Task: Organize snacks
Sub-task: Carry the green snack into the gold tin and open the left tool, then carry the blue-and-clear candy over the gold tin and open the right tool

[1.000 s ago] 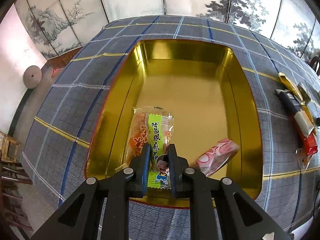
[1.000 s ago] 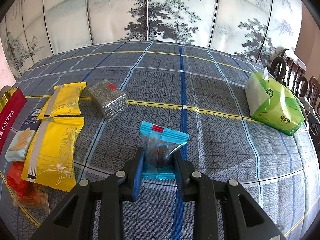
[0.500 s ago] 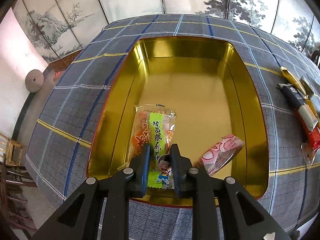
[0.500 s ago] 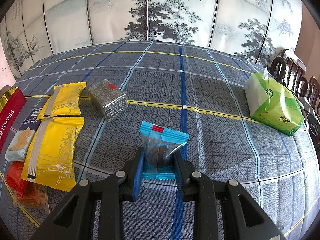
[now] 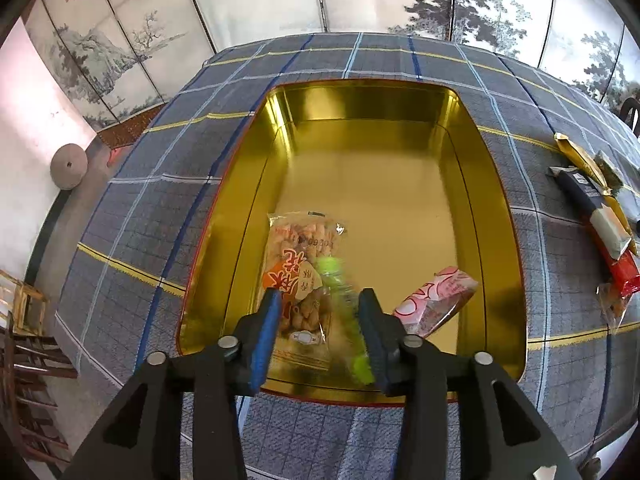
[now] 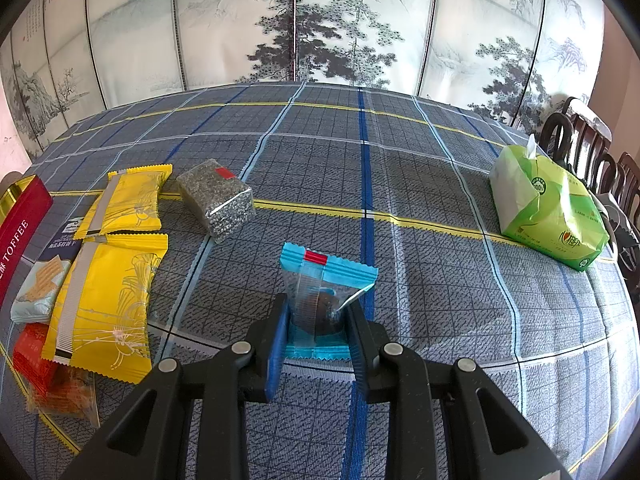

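Note:
My left gripper hangs over the near end of the gold tin. Its jaws are opening, and a green-labelled snack packet, blurred, drops free between them. Beneath lies an orange snack bag, and a pink packet leans at the tin's near right. In the right wrist view my right gripper is shut on a blue-edged clear packet with a dark sweet inside, standing on the checked tablecloth.
Two yellow packets, a silver-grey block, a cracker packet and a red packet lie left of the right gripper. The tin's red wall is far left. A green tissue pack sits right, chairs behind.
The left jaws have spread apart and let go of the green packet, which now falls blurred toward the tin floor. The right gripper and its blue packet have not moved.

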`<state>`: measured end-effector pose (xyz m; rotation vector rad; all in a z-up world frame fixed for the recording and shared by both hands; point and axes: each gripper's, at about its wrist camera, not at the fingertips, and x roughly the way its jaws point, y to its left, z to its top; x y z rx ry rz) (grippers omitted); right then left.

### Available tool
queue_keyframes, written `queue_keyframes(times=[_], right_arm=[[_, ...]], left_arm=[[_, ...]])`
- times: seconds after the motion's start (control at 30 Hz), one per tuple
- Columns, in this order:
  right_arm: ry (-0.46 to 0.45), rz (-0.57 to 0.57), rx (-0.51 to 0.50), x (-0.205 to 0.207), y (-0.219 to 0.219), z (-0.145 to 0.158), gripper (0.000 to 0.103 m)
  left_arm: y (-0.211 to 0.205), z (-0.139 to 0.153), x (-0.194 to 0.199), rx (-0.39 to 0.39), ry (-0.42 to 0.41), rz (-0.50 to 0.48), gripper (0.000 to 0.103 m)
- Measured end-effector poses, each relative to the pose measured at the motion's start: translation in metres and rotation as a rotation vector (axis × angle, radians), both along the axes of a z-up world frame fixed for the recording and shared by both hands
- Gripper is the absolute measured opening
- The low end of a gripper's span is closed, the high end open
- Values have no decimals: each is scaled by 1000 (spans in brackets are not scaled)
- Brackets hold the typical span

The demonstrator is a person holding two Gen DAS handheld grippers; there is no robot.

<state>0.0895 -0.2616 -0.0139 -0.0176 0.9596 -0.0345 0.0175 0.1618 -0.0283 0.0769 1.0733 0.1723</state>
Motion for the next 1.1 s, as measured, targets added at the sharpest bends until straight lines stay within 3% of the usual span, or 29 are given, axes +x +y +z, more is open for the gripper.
queue_keyframes(times=[0.53,1.1], right_arm=[[2,-9,10,0,-3,1,27],[17,-62,-4,4,0,7,27]], left_arm=[[-6,12,-5,17,-27,-16,58],[5,25,-18,-41,-54,29,76]])
